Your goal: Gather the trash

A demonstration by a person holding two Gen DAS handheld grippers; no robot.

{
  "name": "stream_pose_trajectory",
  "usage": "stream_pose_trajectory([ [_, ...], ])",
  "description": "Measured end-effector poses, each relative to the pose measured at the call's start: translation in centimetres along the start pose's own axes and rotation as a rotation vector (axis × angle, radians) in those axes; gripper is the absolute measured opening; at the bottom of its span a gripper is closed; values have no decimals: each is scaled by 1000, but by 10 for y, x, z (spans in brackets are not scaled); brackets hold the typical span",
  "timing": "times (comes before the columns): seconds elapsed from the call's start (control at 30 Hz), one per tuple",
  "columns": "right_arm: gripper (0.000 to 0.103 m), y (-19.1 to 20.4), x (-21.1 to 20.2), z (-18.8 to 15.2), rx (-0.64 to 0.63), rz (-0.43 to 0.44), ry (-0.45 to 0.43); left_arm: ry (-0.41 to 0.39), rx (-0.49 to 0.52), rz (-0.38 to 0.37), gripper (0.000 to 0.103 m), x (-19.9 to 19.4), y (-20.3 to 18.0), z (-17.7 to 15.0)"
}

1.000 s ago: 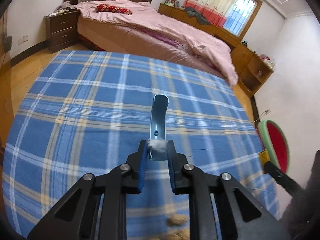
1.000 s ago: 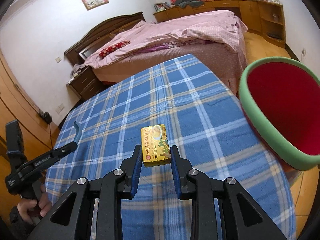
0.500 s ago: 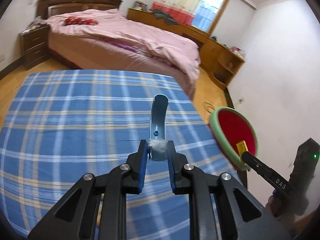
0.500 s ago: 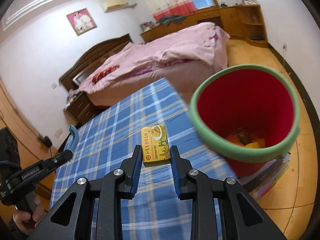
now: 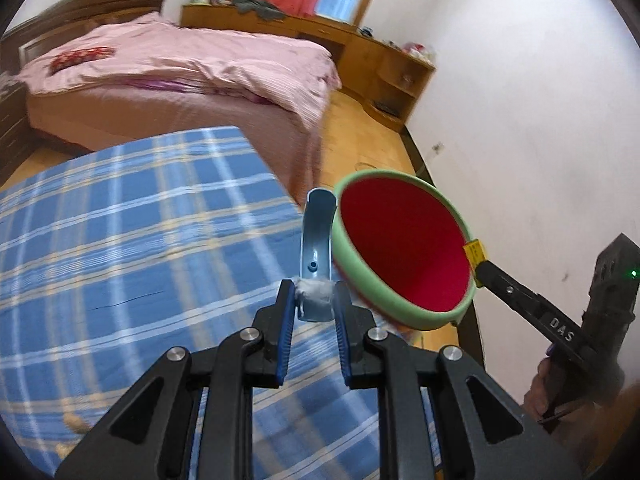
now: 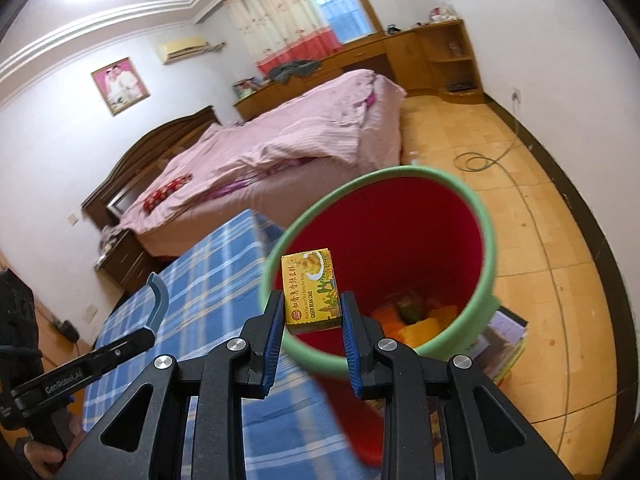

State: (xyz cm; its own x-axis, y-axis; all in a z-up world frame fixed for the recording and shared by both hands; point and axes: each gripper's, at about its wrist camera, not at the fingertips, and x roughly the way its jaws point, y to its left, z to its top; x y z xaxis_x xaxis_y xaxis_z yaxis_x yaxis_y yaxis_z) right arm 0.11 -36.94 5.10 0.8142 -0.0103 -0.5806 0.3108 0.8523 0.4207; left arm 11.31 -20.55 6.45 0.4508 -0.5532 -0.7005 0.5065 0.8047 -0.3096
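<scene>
Right wrist: right gripper (image 6: 312, 314) clamps box (image 6: 311, 292) over bin (image 6: 486, 240) rim, 9 o'clock side | left gripper (image 5: 314, 306) pinches blue strip (image 5: 316, 236) | step: carry-to-bin | next: centre over the mouth, release.

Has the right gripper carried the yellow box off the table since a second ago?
Yes. The right gripper has swung the yellow box from over the checked tablecloth to above the red bin's green rim.
</scene>
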Motion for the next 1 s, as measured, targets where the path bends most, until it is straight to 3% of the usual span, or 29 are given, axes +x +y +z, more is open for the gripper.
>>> stream_pose_trajectory([
  [0.47,30,-72,44,20,86,-125,23,99,145,-50,19,93,-58,15],
  [0.57,30,-78,49,20,98,-112,29,103,179,-46,20,98,-67,12],
  [0.63,31,-81,52,20,103,-110,32,110,193,-38,31,103,-69,12],
  [0.8,43,-82,50,18,115,-100,35,95,203,-14,34,101,-72,11],
  [1.0,48,-69,35,17,82,-102,31,82,188,5,37,85,-68,9],
])
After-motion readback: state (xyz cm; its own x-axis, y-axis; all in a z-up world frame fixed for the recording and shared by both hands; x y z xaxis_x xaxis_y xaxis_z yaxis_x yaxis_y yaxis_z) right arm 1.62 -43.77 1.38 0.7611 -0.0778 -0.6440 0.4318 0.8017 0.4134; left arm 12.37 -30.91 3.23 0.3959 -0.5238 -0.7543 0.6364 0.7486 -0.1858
